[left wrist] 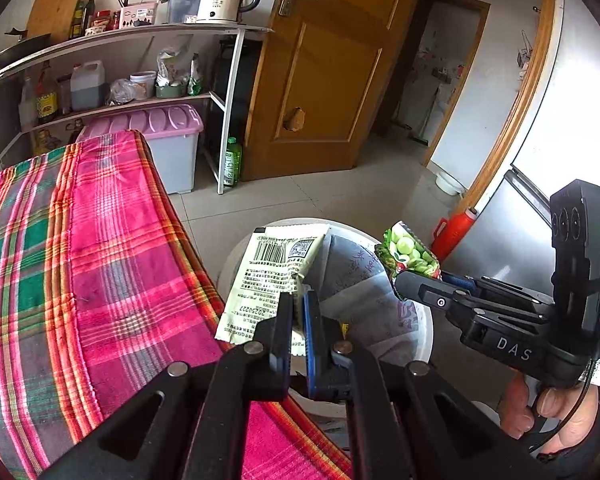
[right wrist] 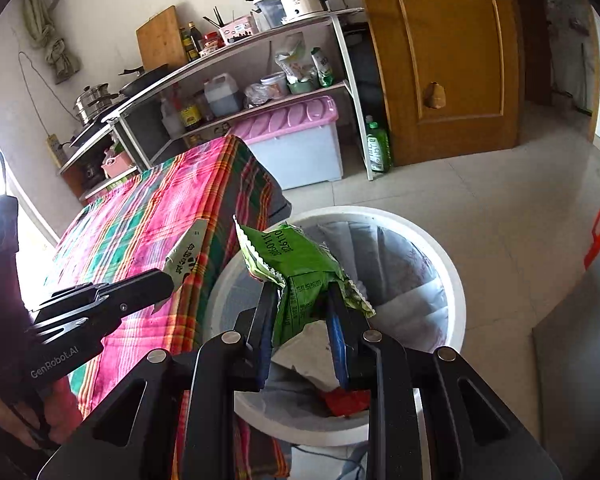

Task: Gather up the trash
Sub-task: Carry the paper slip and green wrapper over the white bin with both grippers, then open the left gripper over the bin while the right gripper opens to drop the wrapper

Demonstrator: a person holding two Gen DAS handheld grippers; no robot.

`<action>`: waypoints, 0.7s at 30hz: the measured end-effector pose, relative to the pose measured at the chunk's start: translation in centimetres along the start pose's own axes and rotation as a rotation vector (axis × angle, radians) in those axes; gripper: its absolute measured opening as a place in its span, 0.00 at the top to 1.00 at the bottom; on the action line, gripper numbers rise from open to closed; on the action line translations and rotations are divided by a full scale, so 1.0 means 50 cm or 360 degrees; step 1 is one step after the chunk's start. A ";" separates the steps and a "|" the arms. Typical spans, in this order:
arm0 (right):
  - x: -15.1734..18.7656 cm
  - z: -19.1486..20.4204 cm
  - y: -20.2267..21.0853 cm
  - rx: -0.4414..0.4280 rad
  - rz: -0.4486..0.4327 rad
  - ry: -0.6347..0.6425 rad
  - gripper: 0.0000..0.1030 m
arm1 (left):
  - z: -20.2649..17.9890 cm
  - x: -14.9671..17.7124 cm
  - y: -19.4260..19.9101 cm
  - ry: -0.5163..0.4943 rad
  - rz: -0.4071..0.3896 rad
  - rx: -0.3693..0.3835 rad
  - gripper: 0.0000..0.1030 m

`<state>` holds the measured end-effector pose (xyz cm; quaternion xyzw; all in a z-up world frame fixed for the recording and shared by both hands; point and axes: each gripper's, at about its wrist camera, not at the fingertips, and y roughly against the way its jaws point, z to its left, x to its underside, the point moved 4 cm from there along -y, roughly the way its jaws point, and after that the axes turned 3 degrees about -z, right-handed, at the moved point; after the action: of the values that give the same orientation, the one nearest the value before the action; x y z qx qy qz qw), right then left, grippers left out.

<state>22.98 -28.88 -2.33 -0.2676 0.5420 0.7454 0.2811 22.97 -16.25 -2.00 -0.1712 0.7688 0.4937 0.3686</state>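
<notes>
Disposal is nearing release: left gripper (left wrist: 298, 320) is clamping the pale wrapper (left wrist: 268, 276) and right gripper (right wrist: 304, 312) the green packet (right wrist: 300, 276), both hanging over the lined bin (right wrist: 456, 280); neither dropped yet.

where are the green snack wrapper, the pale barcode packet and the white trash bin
green snack wrapper (right wrist: 306, 276), right wrist view, crumpled middle
pale barcode packet (left wrist: 266, 276), left wrist view, printed text panel
white trash bin (right wrist: 456, 292), right wrist view, right rim
</notes>
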 end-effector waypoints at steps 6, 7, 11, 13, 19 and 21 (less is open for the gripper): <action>0.011 -0.025 -0.018 0.0023 0.0035 -0.0036 0.75 | -0.012 0.013 -0.034 -0.0002 0.0067 0.0013 0.94; 0.012 -0.030 -0.022 0.0027 0.0042 -0.0041 0.75 | -0.012 0.014 -0.040 -0.0003 0.0076 0.0013 0.94; 0.019 -0.039 -0.032 0.0043 0.0070 -0.0051 0.75 | -0.017 0.019 -0.055 0.0000 0.0117 0.0014 0.94; 0.020 -0.038 -0.033 0.0047 0.0073 -0.0051 0.75 | -0.018 0.020 -0.056 0.0000 0.0122 0.0016 0.94; 0.022 -0.039 -0.021 0.0058 0.0055 -0.0039 0.74 | -0.016 0.018 -0.046 0.0005 0.0097 0.0014 0.89; 0.023 -0.034 -0.016 0.0063 0.0046 -0.0035 0.74 | -0.013 0.018 -0.039 0.0016 0.0083 0.0016 0.87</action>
<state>22.88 -30.17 -4.13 -0.2458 0.5573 0.7415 0.2813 23.33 -17.64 -3.76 -0.1517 0.7774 0.4984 0.3525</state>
